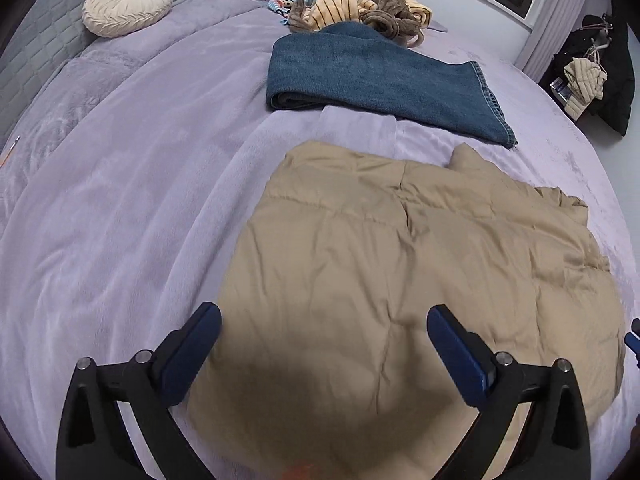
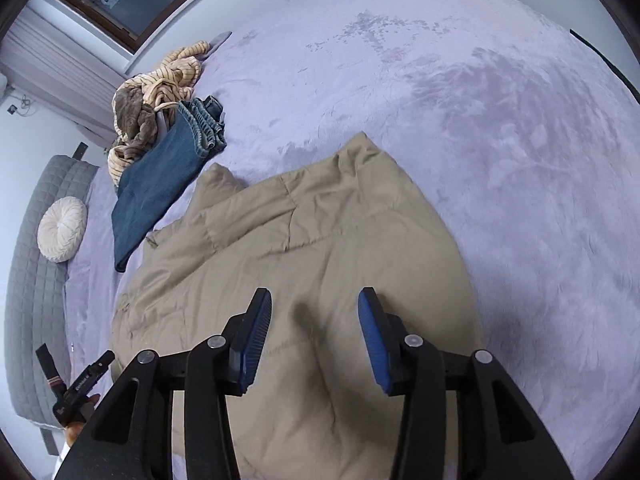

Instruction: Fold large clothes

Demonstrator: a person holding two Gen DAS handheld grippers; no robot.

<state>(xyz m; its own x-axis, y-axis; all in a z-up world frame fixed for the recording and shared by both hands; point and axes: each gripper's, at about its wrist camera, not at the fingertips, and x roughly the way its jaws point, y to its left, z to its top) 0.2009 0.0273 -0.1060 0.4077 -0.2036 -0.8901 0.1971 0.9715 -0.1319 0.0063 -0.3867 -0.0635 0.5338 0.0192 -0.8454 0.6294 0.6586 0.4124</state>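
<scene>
Both the left gripper [image 1: 324, 320] and right gripper [image 2: 314, 304] are hovering with jaws apart over the beige puffer jacket [image 1: 400, 260] lying just nearer than the folded jeans [image 1: 380, 80], so each should be pinching a near-edge corner evenly before folding.

My left hand-held gripper [image 1: 324, 330], a black two-finger frame with dark blue pads, points forward and down, its jaws spread wide with nothing between the fingertips [image 1: 208, 318]. My right hand-held gripper [image 2: 315, 308], the same black frame with ribbed blue pads [image 2: 256, 338], also points forward and down with its jaws apart and nothing caught between them, though the gap is narrower than on the left. In the right wrist view my left hand [image 2: 76, 412] shows at the lower left edge, wrapped around the black handle of its tool.
</scene>
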